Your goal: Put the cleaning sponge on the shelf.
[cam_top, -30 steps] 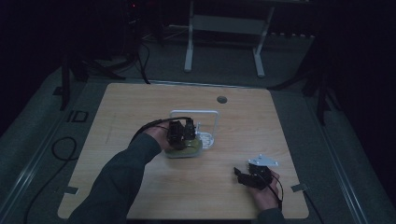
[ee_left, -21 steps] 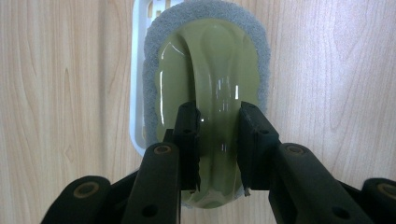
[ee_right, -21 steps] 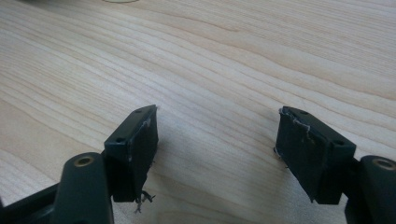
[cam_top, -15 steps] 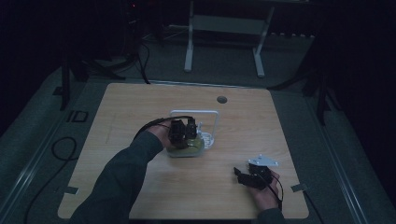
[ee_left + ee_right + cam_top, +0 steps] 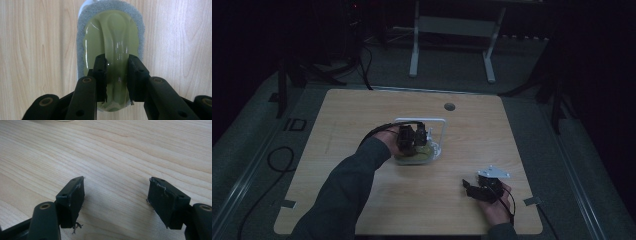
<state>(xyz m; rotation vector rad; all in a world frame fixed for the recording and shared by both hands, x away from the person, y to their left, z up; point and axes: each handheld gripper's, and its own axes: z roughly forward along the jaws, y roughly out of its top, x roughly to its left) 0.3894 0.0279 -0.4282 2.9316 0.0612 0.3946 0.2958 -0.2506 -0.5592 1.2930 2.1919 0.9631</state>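
An oval scrubber lies on the wooden table, with a grey scouring pad and a glossy olive-green top with a raised ridge as its handle. My left gripper points down on it, and its two black pads press the sides of the ridge. In the high view the left gripper stands over the scrubber at the table's middle. My right gripper lies low over bare wood near the front right, its jaws wide apart with nothing between them.
A white wire frame stands right behind the scrubber, touching or nearly touching it. A round cable hole sits near the far edge. A white desk-leg frame and cables are on the floor beyond the table.
The left gripper has edged slightly right and away along the scrubber, still holding the ridge. The right hand has stayed still.
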